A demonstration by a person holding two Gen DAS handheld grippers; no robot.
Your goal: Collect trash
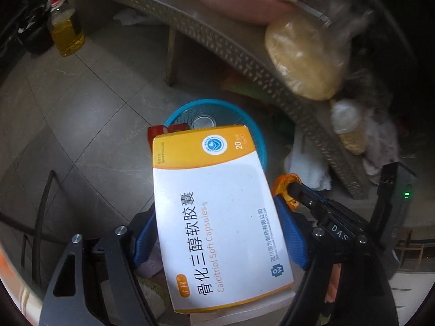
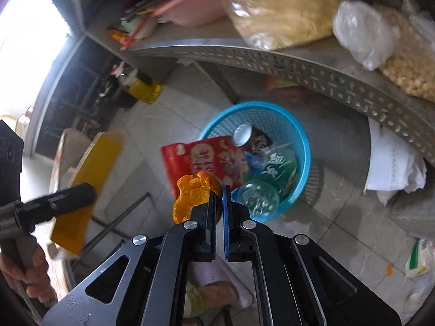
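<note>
Colours and patterns, both wrist views.

The medicine box (image 1: 217,212) is showing a white face with an orange-yellow band at its far end and along its near edge, a blue-and-white round emblem, and black and orange lettering. The basket (image 2: 301,146) is showing light blue with an open mesh weave. The peel (image 2: 194,195) is showing bright orange with a pebbled skin. The snack packet (image 2: 201,163) is showing red with pale printed figures. The shelf edge (image 2: 312,73) is showing grey metal punched with rows of small slots. The finger pads (image 1: 292,233) are showing ribbed blue on black frames. The floor tiles (image 1: 81,125) are showing grey with thin dark seams.
</note>
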